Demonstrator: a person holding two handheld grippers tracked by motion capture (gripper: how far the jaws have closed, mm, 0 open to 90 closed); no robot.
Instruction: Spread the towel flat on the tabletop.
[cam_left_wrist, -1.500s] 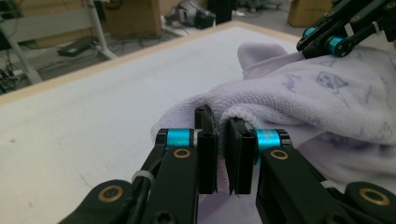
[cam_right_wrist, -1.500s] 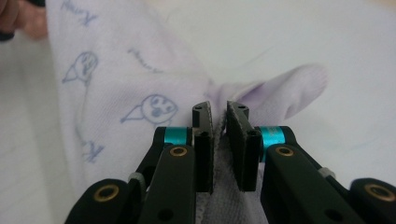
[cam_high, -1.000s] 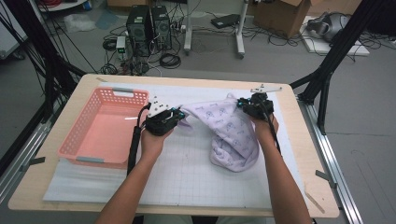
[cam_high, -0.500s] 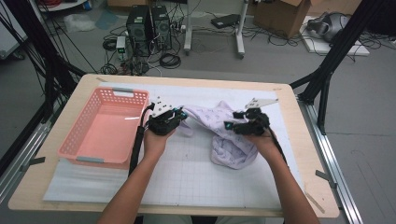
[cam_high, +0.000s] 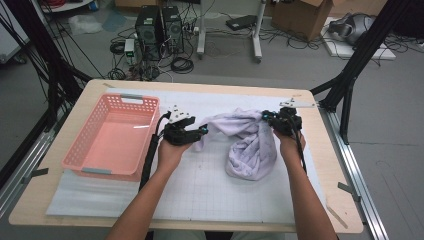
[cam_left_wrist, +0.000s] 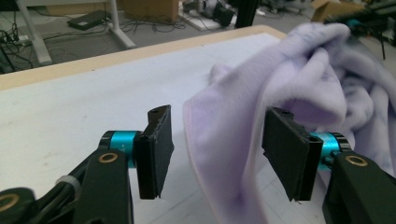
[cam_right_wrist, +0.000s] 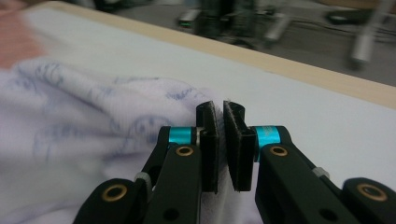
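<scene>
The lilac cloth (cam_high: 250, 145) lies crumpled on the table (cam_high: 200, 195) — unfolded, outside the pink basket (cam_high: 111, 137). Right tongs (cam_right_wrist: 223, 140) are clamped on its edge; left tongs (cam_left_wrist: 215, 149), just opening, stand apart around a fold.

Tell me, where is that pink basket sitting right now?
In the high view, the pink basket sits on the table's left side, just left of the left gripper.

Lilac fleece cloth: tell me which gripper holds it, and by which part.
The right gripper pinches the lilac fleece cloth by its edge. The left gripper has just opened; cloth hangs between, unpressed.
</scene>
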